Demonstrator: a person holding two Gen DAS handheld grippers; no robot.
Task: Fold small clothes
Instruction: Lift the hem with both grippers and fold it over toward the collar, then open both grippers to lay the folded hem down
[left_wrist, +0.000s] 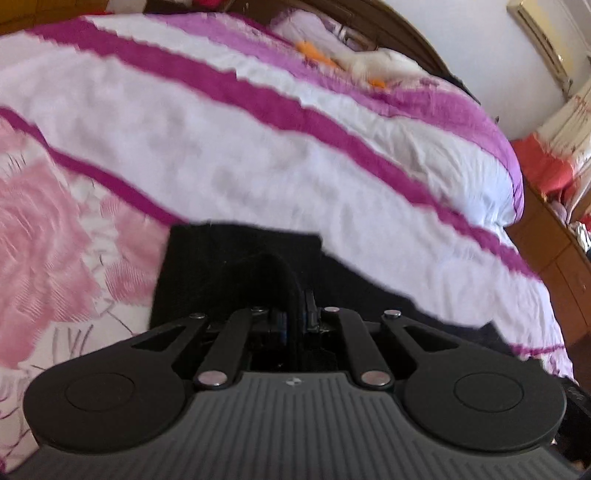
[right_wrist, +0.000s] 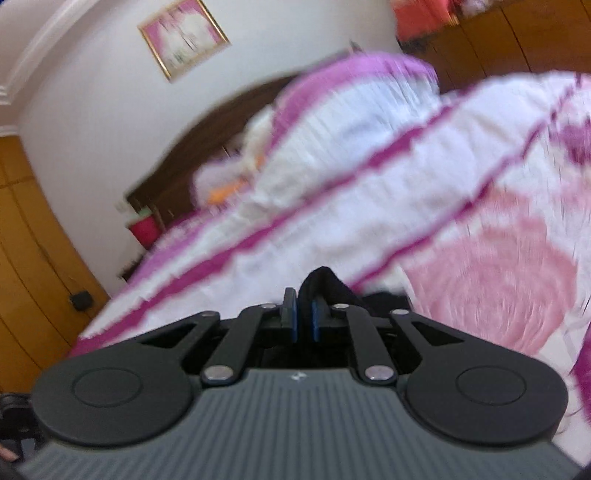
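Note:
A small black garment (left_wrist: 236, 273) hangs in front of the bed, stretched between my two grippers. My left gripper (left_wrist: 295, 314) is shut on one bunched edge of it, and the cloth covers the fingertips there. In the right wrist view the black garment (right_wrist: 325, 286) pokes up in a fold between the blue pads (right_wrist: 293, 317) of my right gripper (right_wrist: 304, 317), which is shut on it. Most of the cloth is hidden below the right gripper's body. Both views are blurred by motion.
A bed with a white, purple-striped and pink-flowered quilt (left_wrist: 258, 147) fills both views. White and orange things (left_wrist: 369, 66) lie near the dark headboard (right_wrist: 207, 140). A wooden cabinet (left_wrist: 554, 266) stands beside the bed, wooden wardrobe doors (right_wrist: 33, 240) on the other side.

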